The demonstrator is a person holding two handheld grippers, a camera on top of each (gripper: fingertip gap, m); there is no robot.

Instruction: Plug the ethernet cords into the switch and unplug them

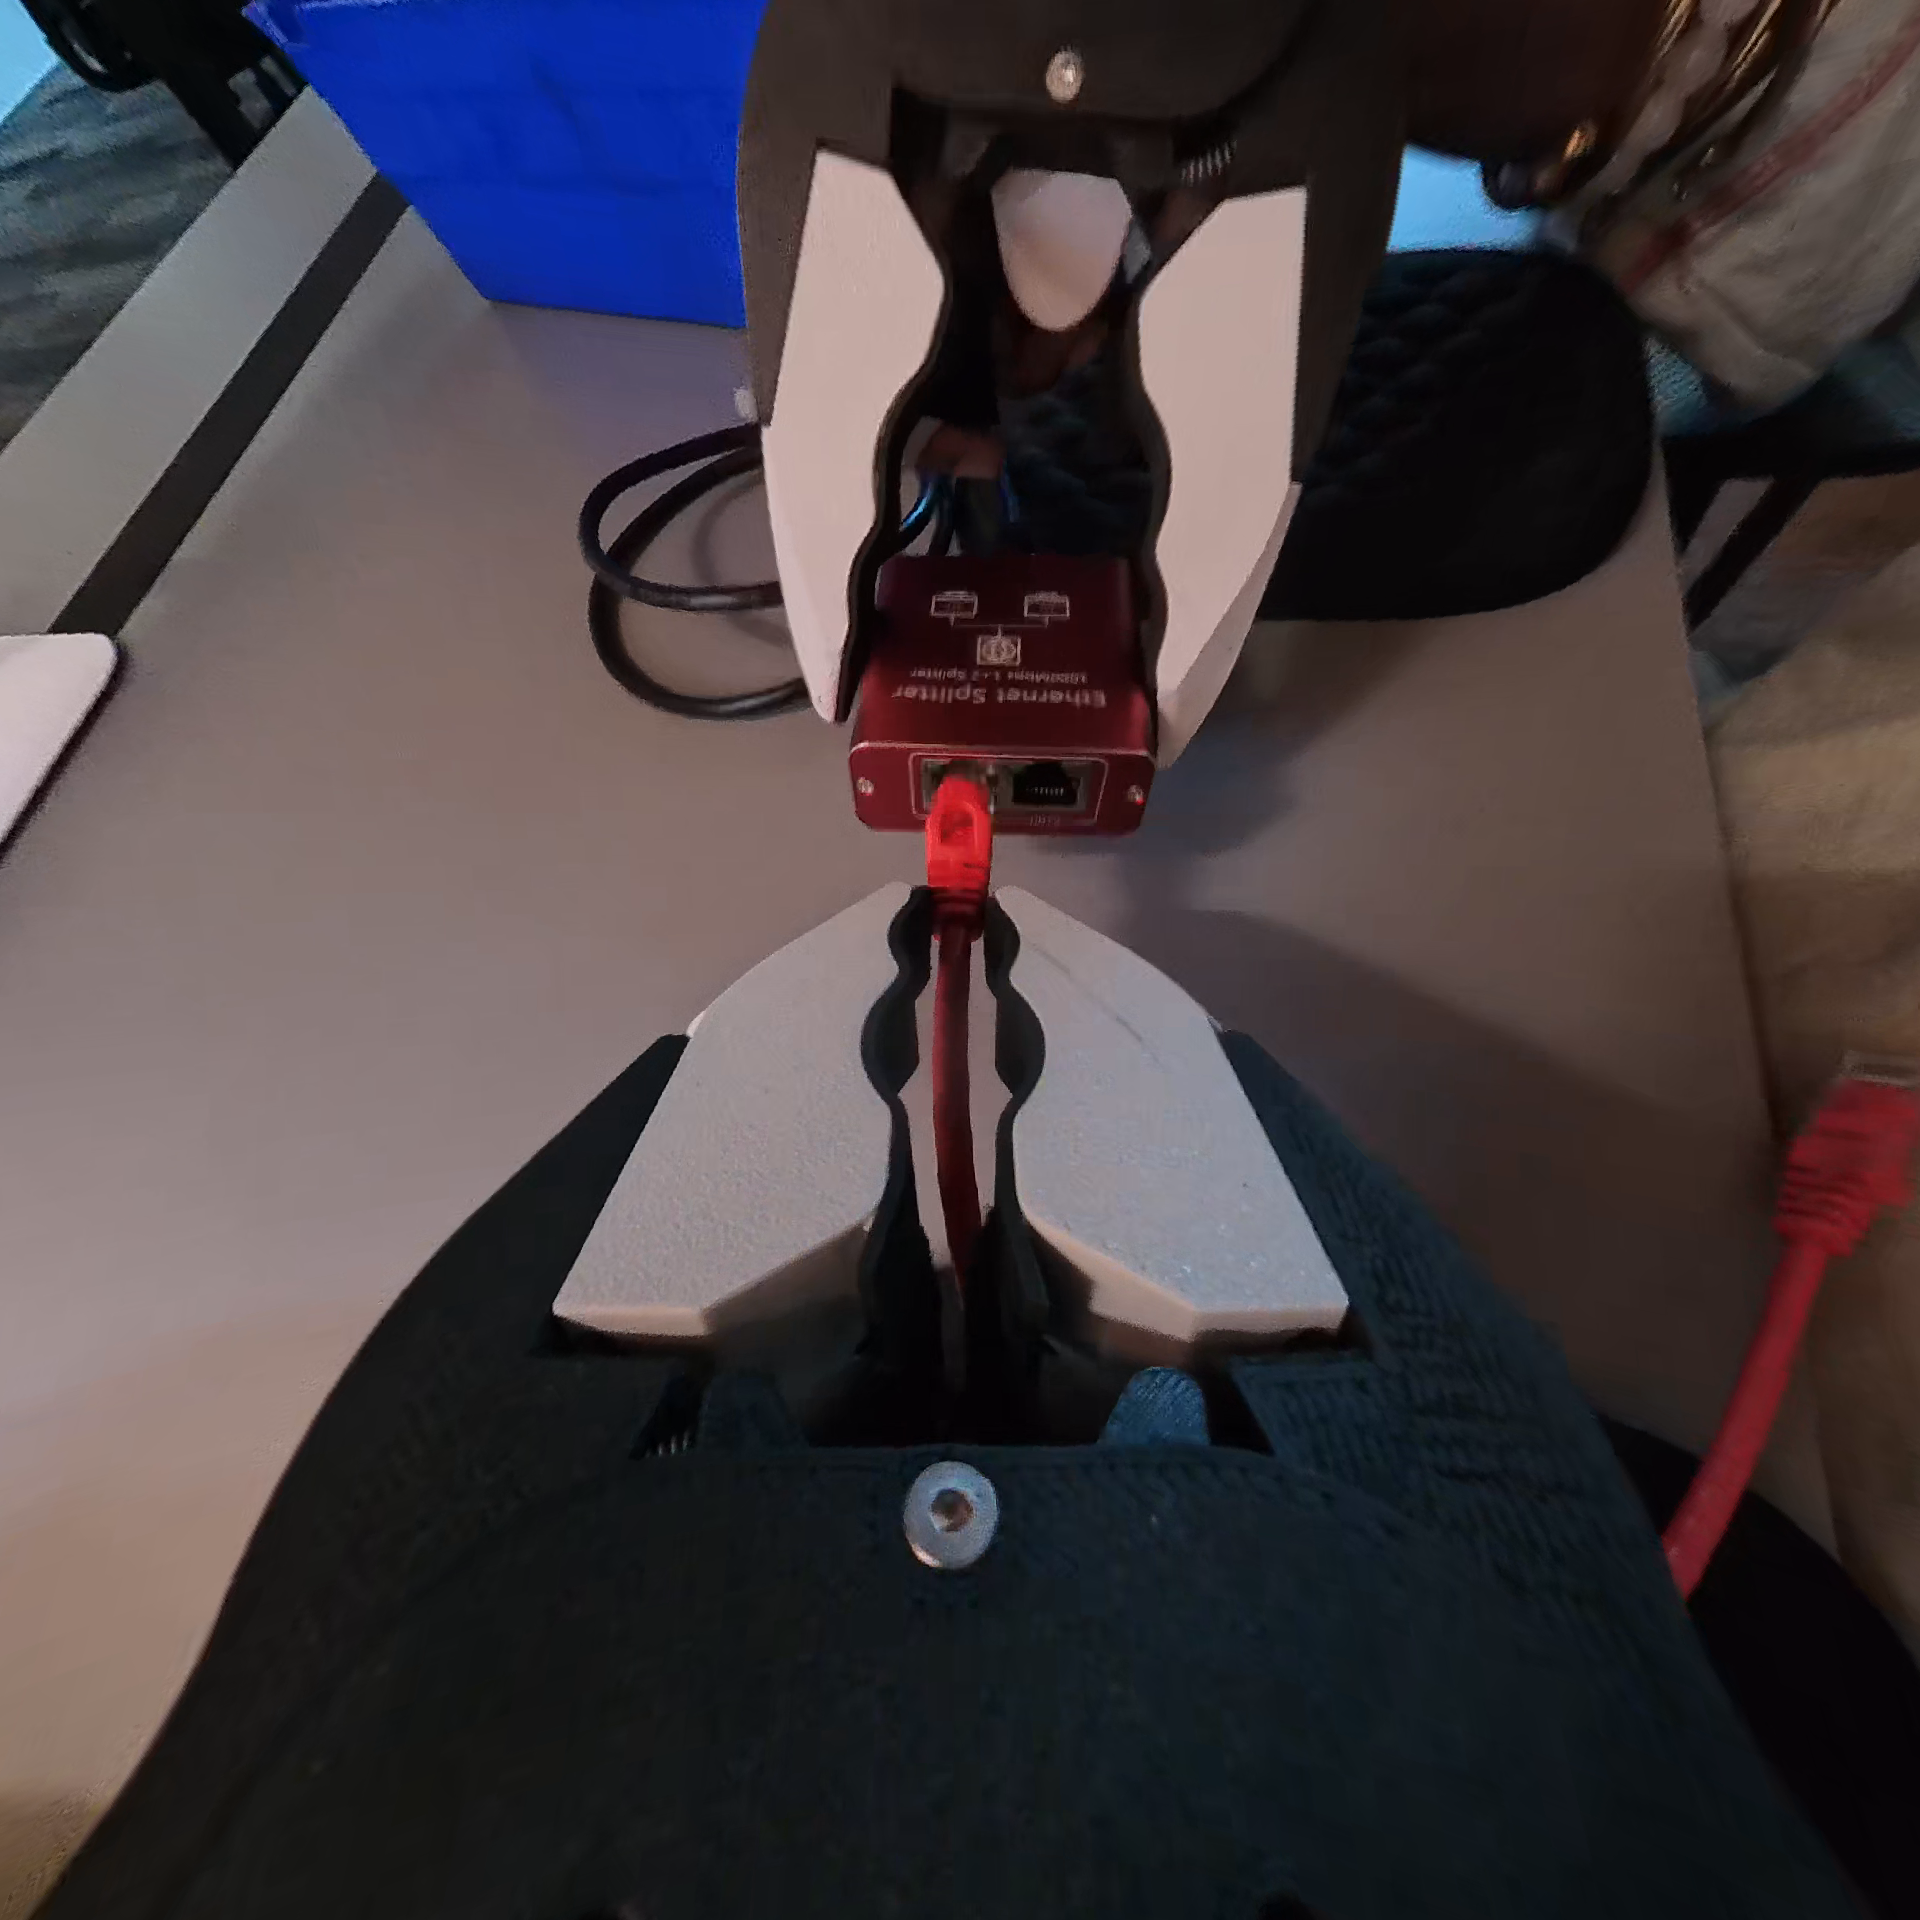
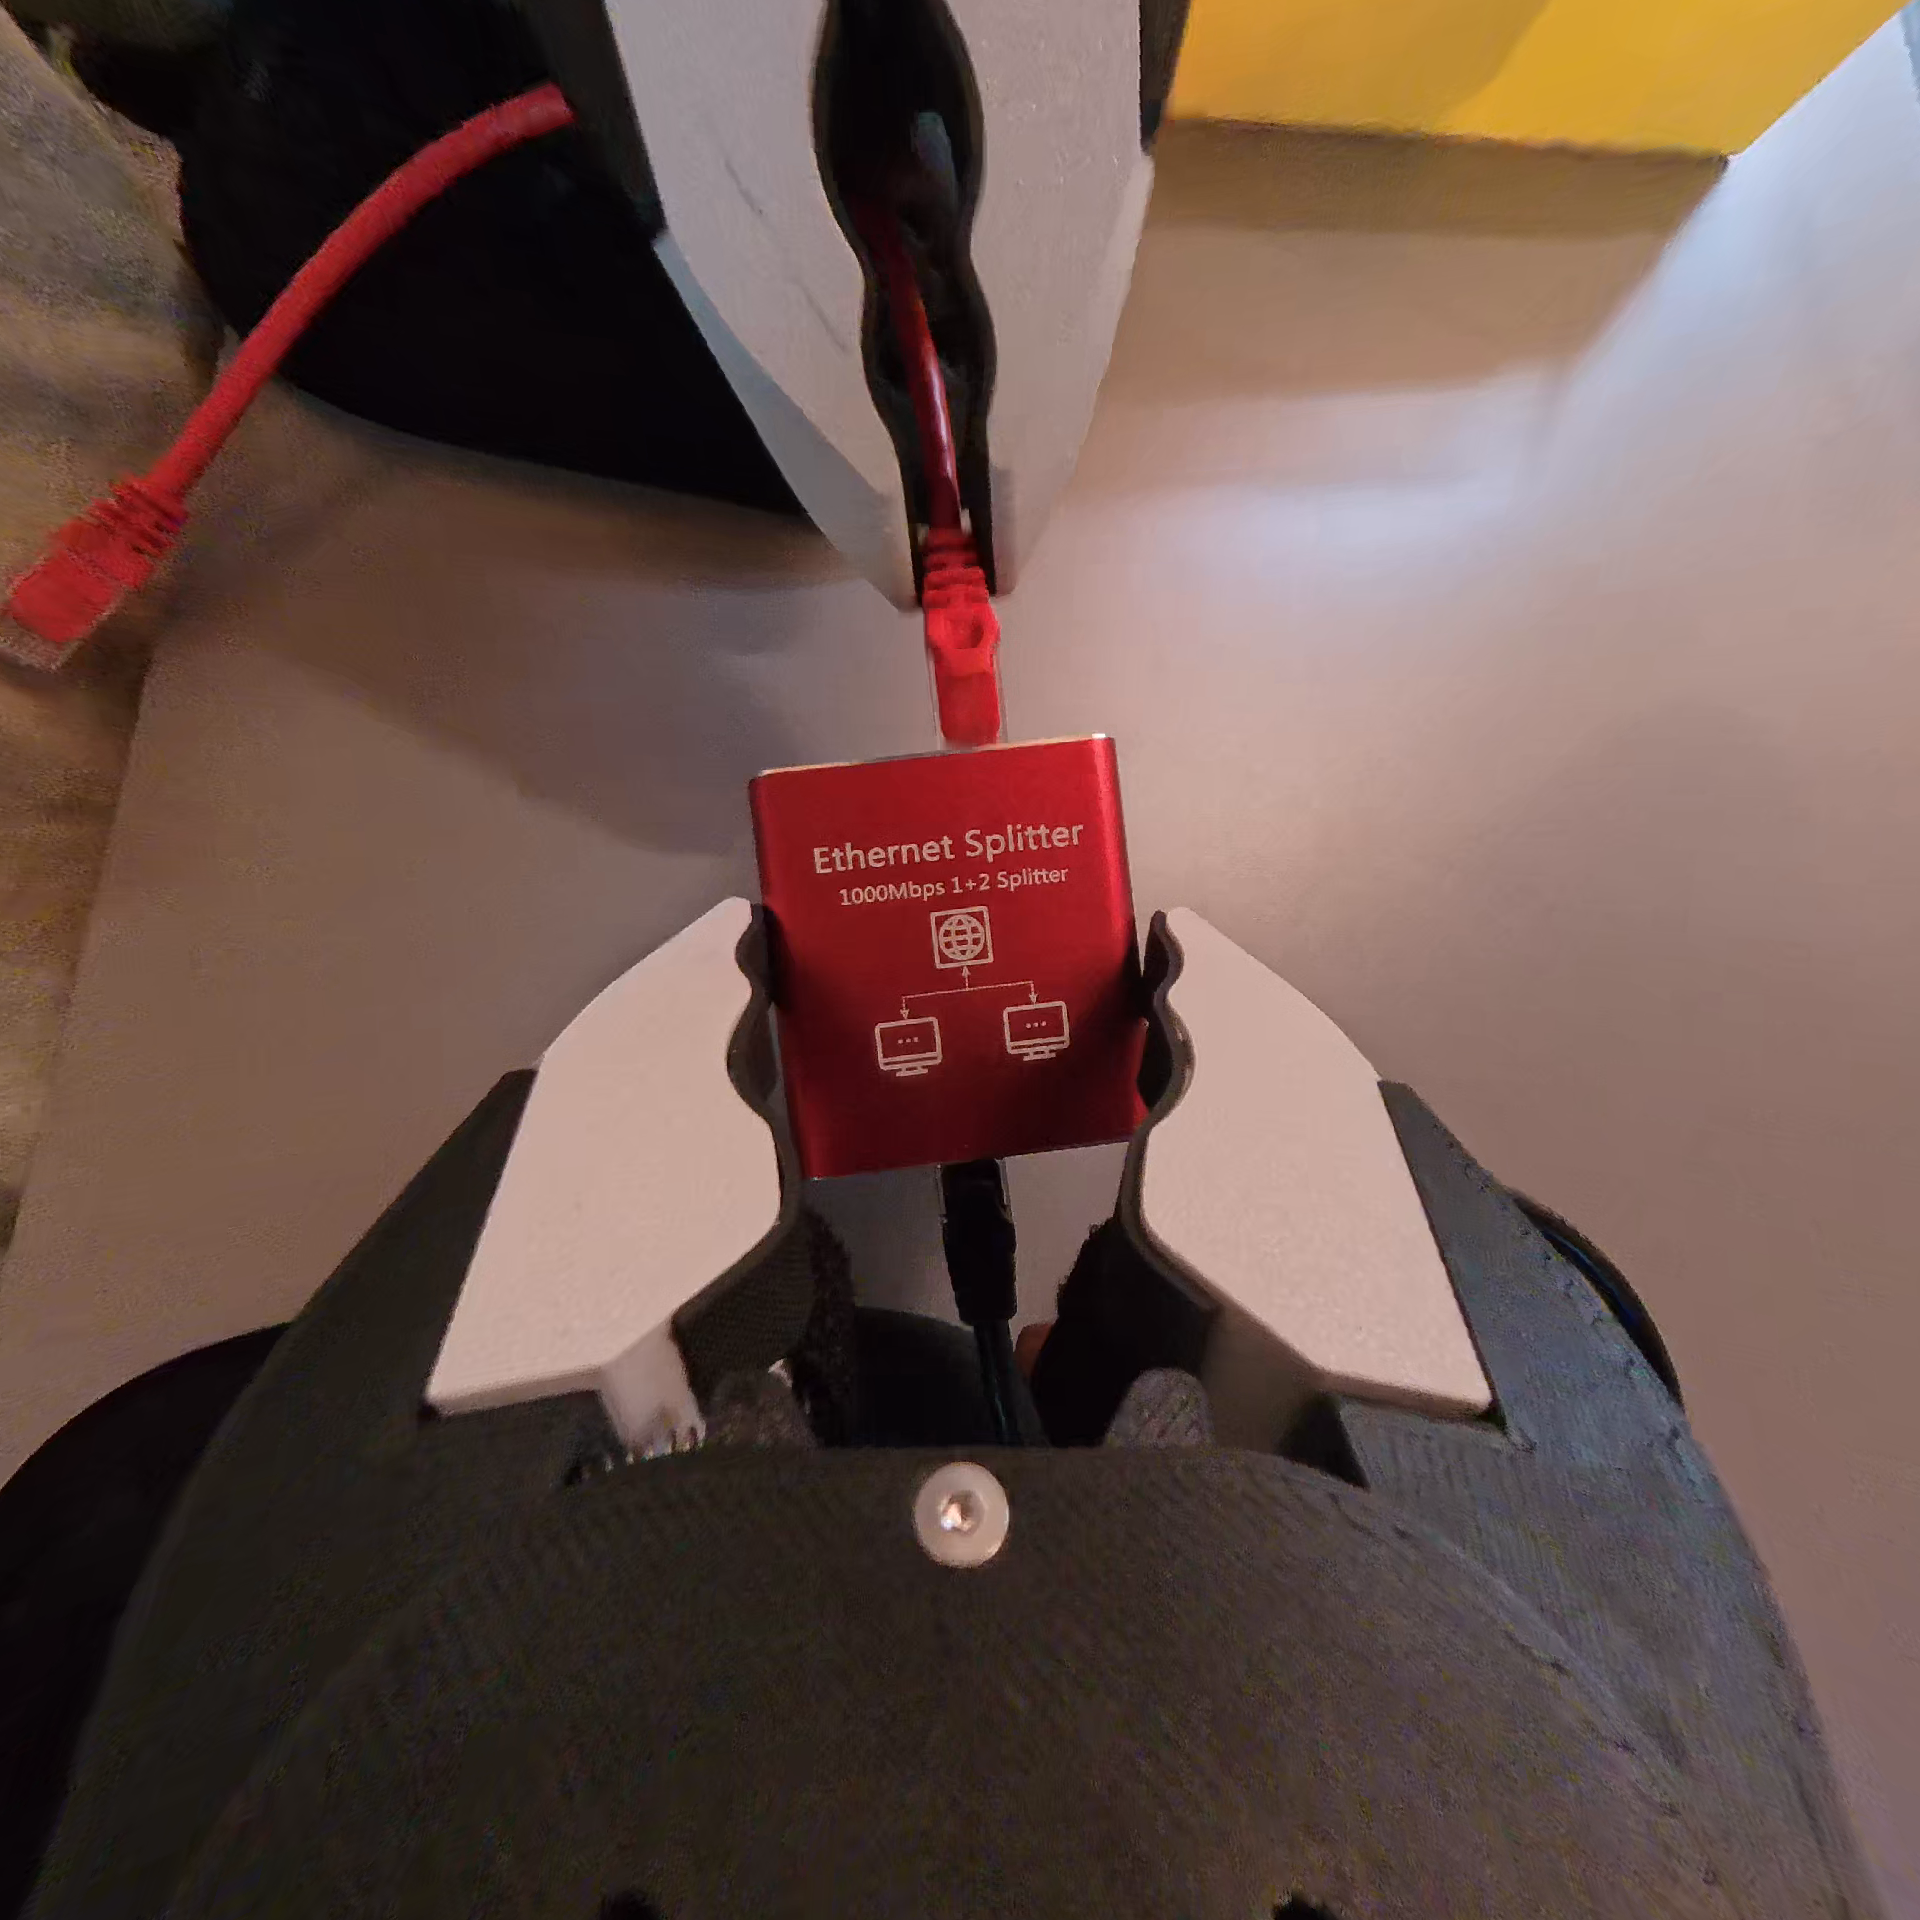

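The left gripper (image 1: 954, 902) points level along the table (image 1: 416, 935), its white fingers (image 1: 790, 1049) closed on the red ethernet cord (image 1: 954, 1122) just behind the plug boot. Straight ahead of its tips, that cord's plug (image 1: 961, 831) sits in the left port of the red switch (image 1: 1003, 717); the port beside it is empty. The right gripper (image 2: 956, 925) faces the left one head-on, its jaws part-way open and pressed against the two sides of the switch (image 2: 945, 956), gripping its rear half. A black cable (image 2: 982, 1268) leaves the switch's back between the right fingers (image 2: 644, 1122). Off to the left gripper's right side, a second red cord (image 1: 1766, 1340) lies loose, its plug unconnected. Farther ahead and left stands a blue bin (image 1: 540, 145), with a black cable loop (image 1: 665, 603) near it.
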